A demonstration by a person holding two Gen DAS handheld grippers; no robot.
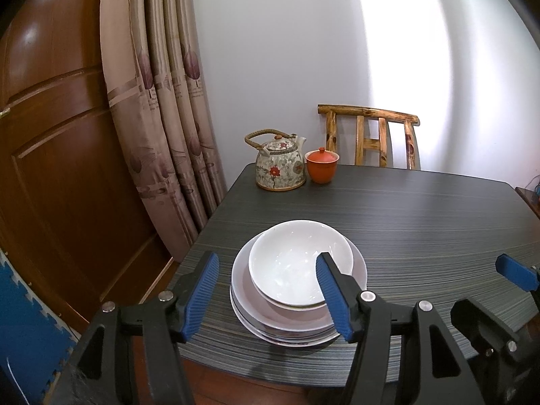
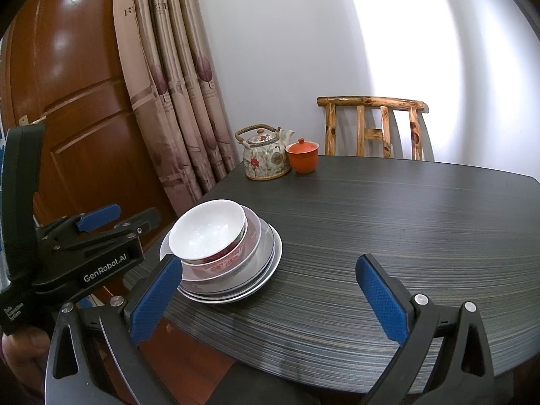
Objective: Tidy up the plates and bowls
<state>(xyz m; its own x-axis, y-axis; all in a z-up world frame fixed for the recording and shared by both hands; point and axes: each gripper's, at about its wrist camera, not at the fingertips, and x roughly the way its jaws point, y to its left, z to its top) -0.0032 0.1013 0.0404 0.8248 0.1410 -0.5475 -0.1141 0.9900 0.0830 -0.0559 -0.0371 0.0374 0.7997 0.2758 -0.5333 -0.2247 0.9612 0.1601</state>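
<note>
A white bowl [image 1: 297, 263] sits on top of a stack of plates [image 1: 290, 327] near the table's front left corner. The right wrist view shows the same bowl [image 2: 207, 227] nested in a red-patterned bowl [image 2: 229, 260] on the plates [image 2: 256, 276]. My left gripper [image 1: 268, 295] is open and empty, its fingers just in front of the stack. It also shows at the left of the right wrist view [image 2: 111, 219]. My right gripper [image 2: 270, 297] is open and empty over the table to the right of the stack.
A floral teapot [image 1: 278, 163] and an orange lidded cup [image 1: 321, 165] stand at the dark table's [image 1: 422, 222] far left corner. A wooden chair [image 1: 369, 135] is behind the table. A curtain [image 1: 162, 101] and a wooden door [image 1: 50, 155] are to the left.
</note>
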